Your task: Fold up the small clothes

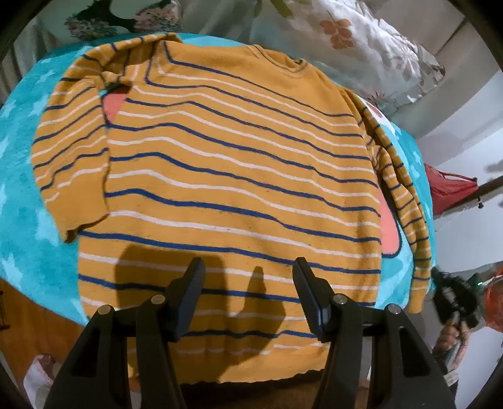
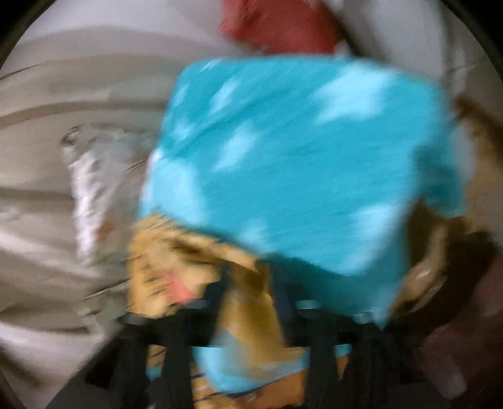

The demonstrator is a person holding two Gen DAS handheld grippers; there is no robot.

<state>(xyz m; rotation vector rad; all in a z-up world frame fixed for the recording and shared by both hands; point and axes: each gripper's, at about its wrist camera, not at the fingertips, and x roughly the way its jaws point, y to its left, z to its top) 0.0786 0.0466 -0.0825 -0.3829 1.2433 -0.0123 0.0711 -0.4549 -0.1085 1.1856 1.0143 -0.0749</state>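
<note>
An orange sweater with blue and white stripes lies spread flat on a turquoise star-patterned towel, neck at the far end. Its left sleeve is folded down along the body; its right sleeve hangs along the towel's right edge. My left gripper is open and empty, just above the sweater's hem. My right gripper shows in a heavily blurred view, with orange fabric between its fingers at the towel's edge. It also shows in the left wrist view, low beside the sleeve cuff.
The towel covers a small raised surface with an orange-brown front. A floral white bedding pile lies behind. A red bag sits at the right over a pale floor. A red item lies beyond the towel.
</note>
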